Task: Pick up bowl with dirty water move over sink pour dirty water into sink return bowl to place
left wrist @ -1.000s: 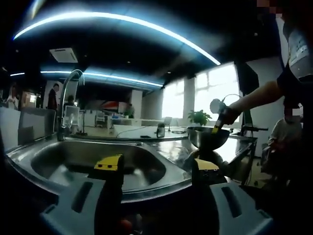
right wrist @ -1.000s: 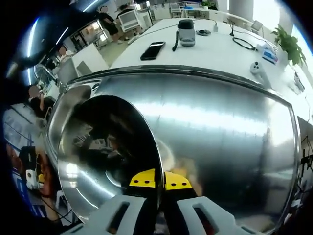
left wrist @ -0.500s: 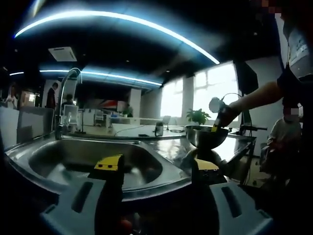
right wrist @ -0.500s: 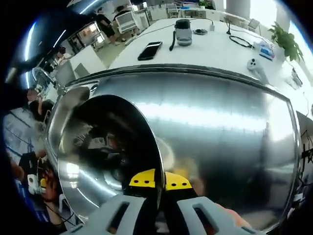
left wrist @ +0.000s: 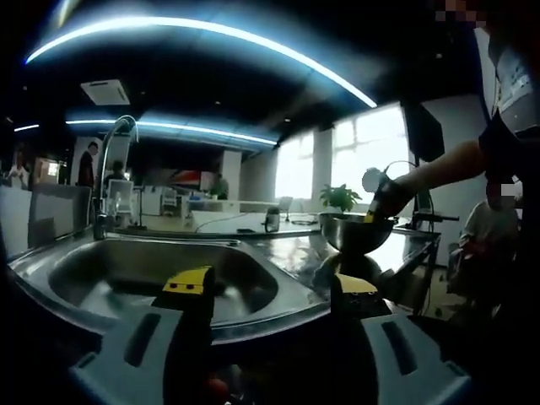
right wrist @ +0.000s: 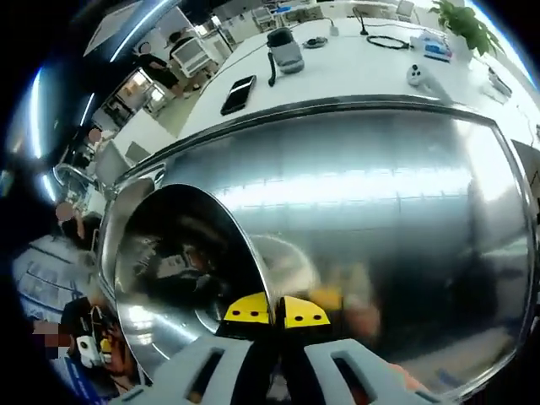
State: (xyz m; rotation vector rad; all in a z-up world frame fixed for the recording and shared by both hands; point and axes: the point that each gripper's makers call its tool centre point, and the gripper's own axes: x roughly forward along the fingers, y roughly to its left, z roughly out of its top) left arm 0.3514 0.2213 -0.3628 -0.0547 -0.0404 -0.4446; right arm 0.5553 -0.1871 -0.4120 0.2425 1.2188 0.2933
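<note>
Right gripper view: the right gripper is clenched on the bowl rim — held above the steel bench. Left gripper hangs released before the sink.

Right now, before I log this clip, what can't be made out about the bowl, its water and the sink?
- Water in the steel bowl: right gripper view shows only its reflective outside; left gripper view has it small and seen from below the rim.
- Right gripper: its fingers clamp the rim; the bowl wall hides the inner finger.
- Sink drain: left gripper view, dark basin, left gripper in front.
- Faucet: too dim to tell whether it runs.
</note>
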